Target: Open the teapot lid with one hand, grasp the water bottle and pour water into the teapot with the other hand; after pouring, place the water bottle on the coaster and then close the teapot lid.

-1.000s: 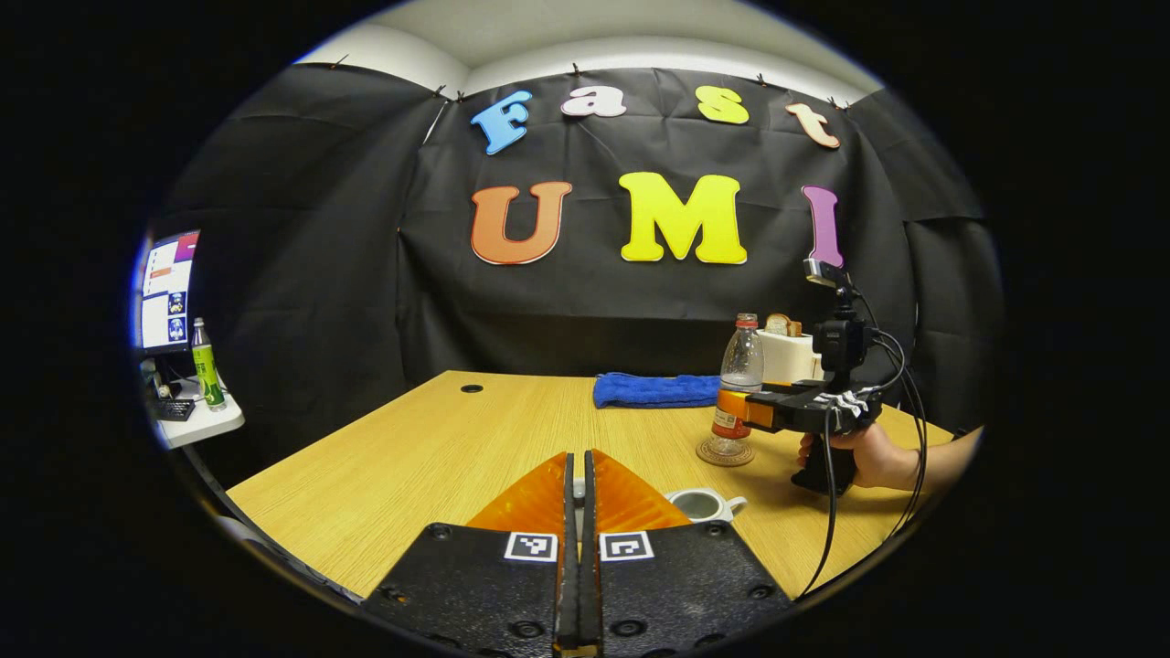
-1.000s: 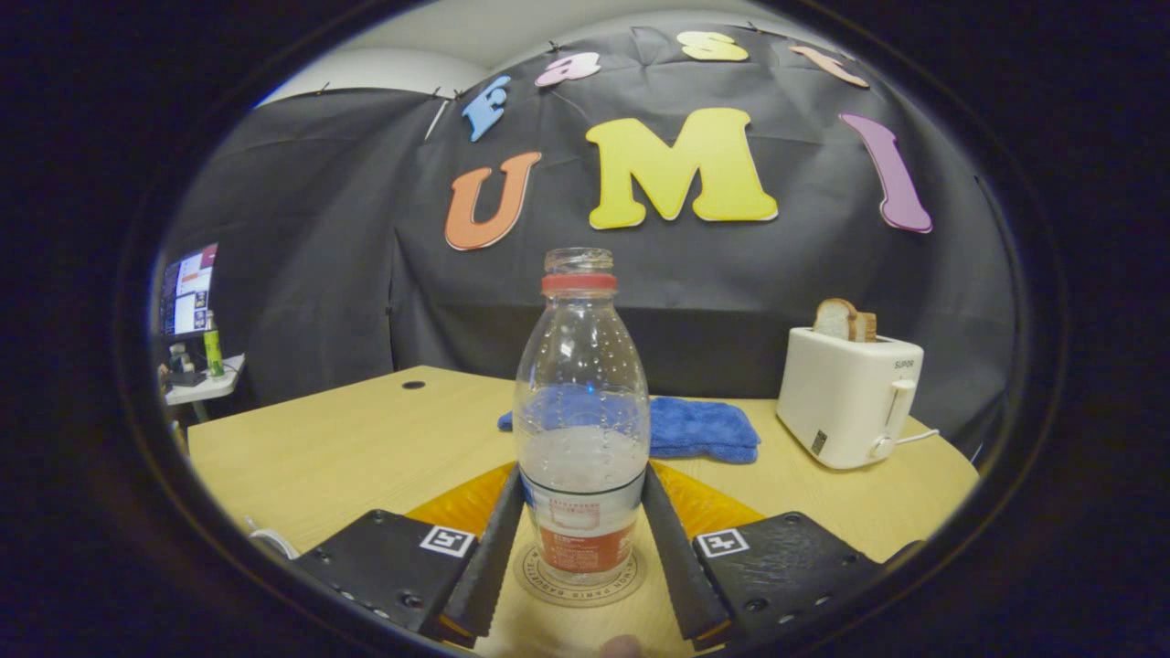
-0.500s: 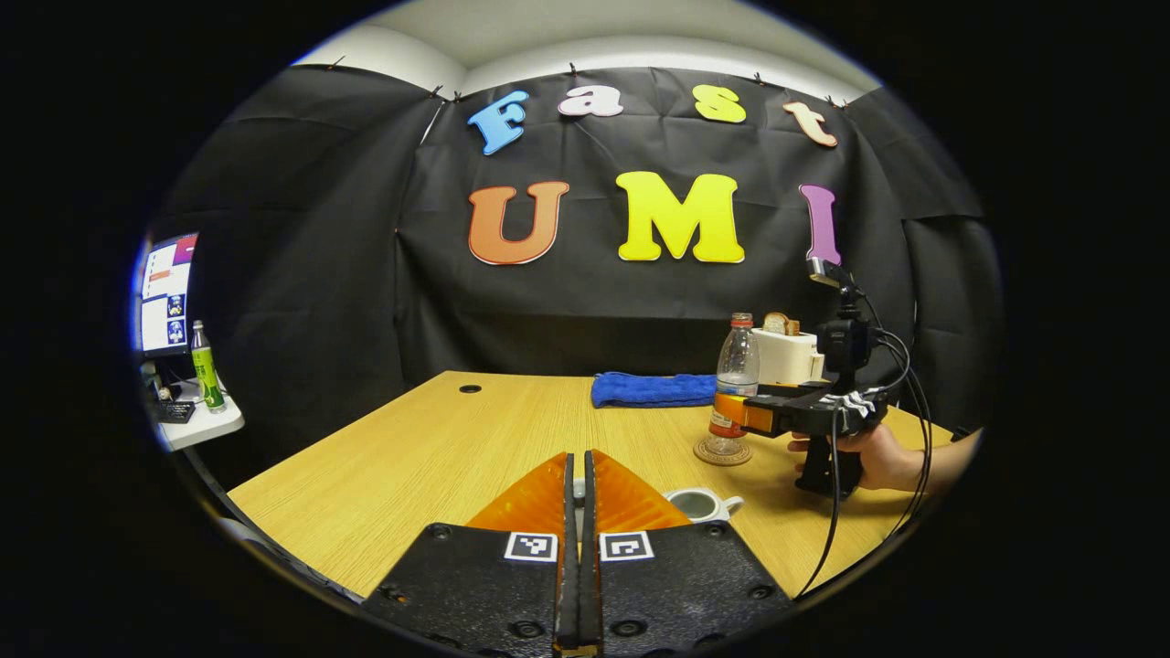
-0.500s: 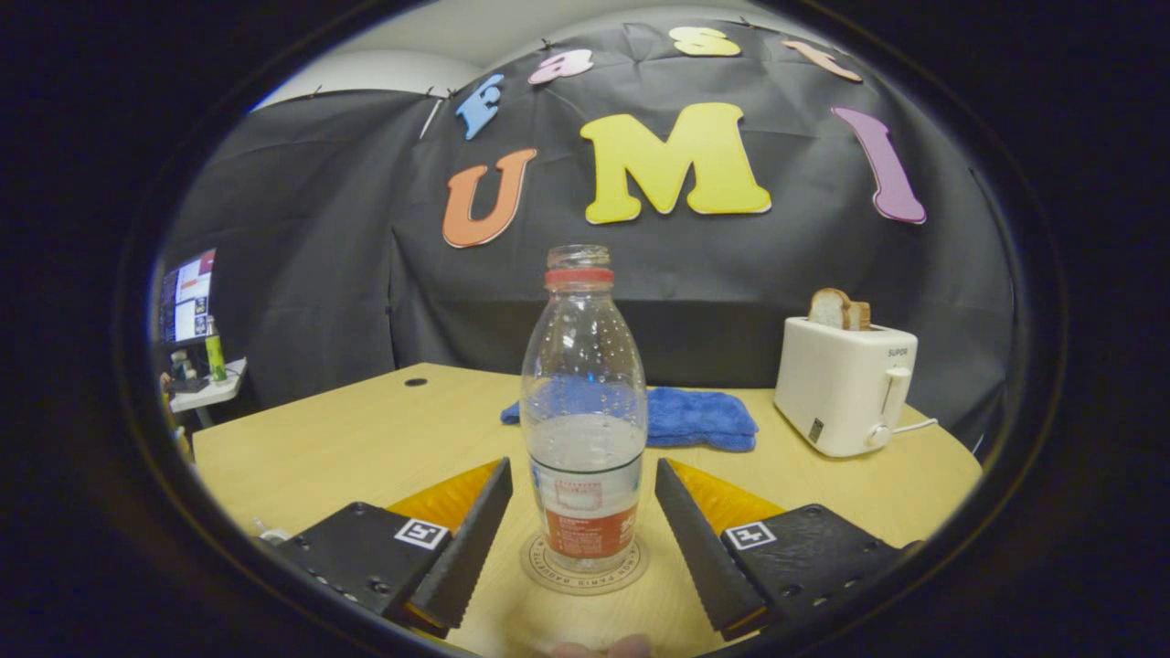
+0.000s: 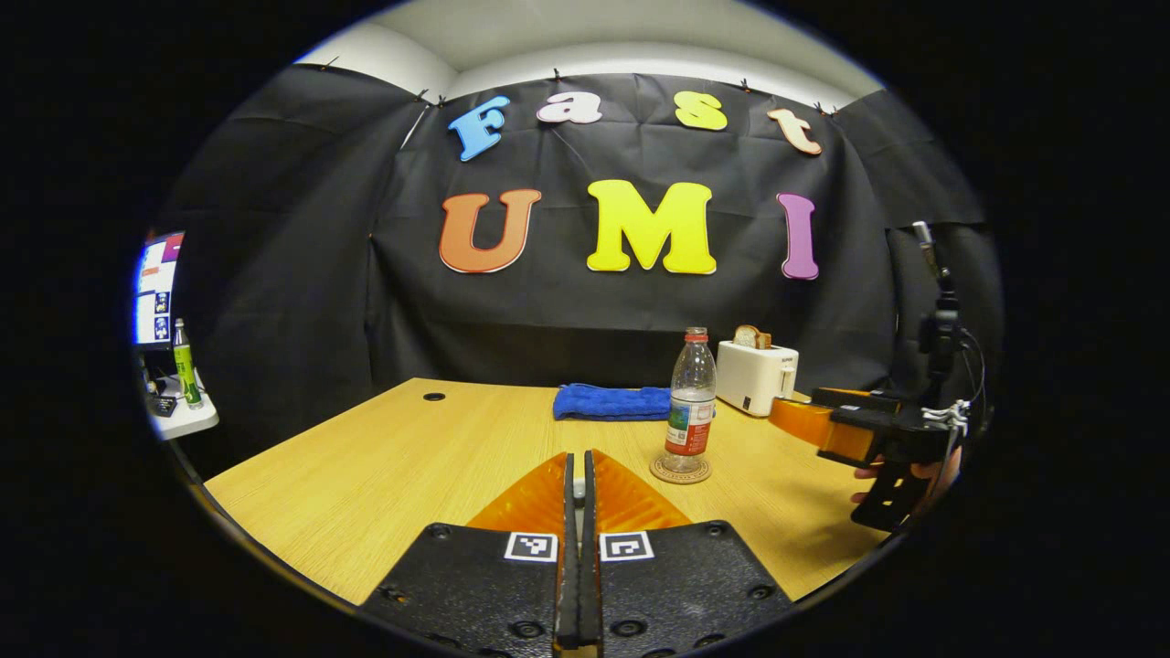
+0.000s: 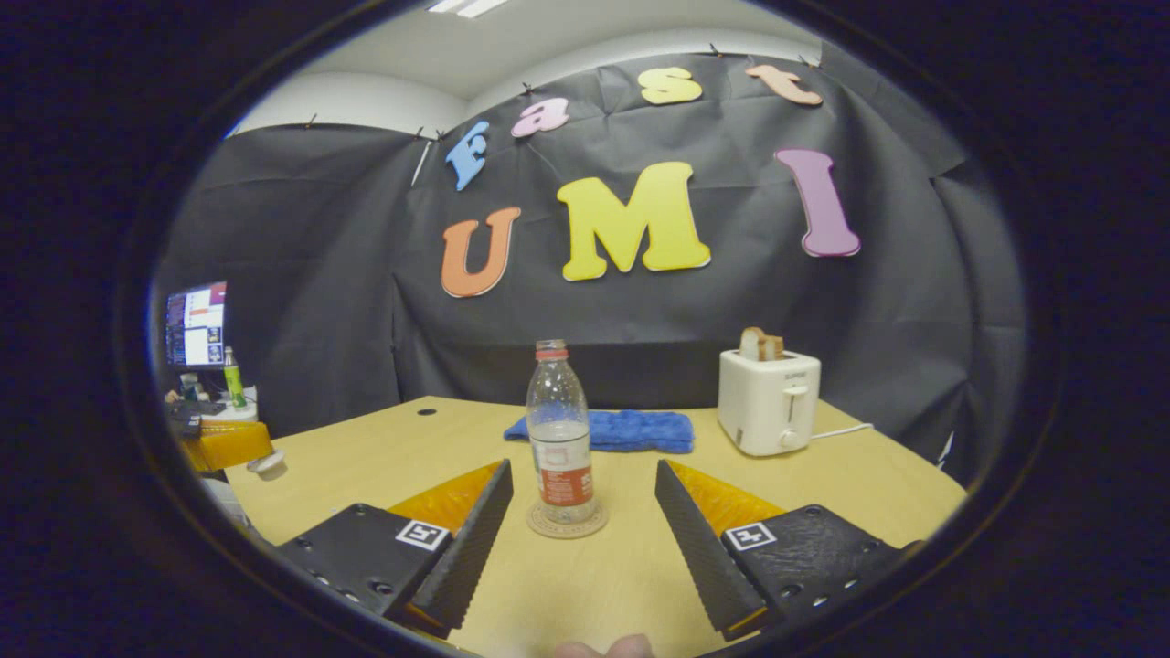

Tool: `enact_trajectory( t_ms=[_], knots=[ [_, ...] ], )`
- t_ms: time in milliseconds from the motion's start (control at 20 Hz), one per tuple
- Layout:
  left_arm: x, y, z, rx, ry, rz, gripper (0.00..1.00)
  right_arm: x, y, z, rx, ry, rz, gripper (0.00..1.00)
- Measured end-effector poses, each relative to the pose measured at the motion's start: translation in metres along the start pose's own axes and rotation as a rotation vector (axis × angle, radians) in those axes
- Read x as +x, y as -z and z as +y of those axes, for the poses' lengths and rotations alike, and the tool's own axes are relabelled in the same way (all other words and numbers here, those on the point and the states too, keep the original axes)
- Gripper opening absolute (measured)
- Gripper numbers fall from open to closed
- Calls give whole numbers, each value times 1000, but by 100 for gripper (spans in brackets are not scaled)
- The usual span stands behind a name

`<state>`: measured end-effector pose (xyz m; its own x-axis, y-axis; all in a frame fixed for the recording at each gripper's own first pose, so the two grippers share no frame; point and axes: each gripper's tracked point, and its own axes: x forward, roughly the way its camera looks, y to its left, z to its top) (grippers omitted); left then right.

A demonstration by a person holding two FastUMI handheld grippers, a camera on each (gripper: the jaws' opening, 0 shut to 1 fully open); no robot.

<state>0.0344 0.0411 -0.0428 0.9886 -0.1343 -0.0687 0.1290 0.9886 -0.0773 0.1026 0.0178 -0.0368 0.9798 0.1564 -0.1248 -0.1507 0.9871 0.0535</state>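
bottle on coaster, beyond parted jaws

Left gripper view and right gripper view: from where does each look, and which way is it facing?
Left gripper view: rides the left gripper, jaws closed on the small teapot lid, facing the black cloth wall across the wooden table; the right gripper and holding hand show at right.
Right gripper view: rides the right gripper, jaws open, facing the clear plastic water bottle on its round coaster.
Shared: bottle, coaster, blue towel, white toaster.
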Motion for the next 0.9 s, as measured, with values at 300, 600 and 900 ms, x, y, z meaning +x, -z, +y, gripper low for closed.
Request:
enact_trajectory(
  t_ms=[300, 600, 900],
  knots=[
    [25, 13, -15, -9, 0, -13, 3, -55, 5, -55, 12, 127, -40, 94],
    [39, 41, -19, -1, -7, 39, 3, -64, 24, -74, 11, 156, -11, 93],
    [42, 55, -22, -14, -7, 66, 3, -66, 26, -80, -4, 167, -14, 93]
  ],
)
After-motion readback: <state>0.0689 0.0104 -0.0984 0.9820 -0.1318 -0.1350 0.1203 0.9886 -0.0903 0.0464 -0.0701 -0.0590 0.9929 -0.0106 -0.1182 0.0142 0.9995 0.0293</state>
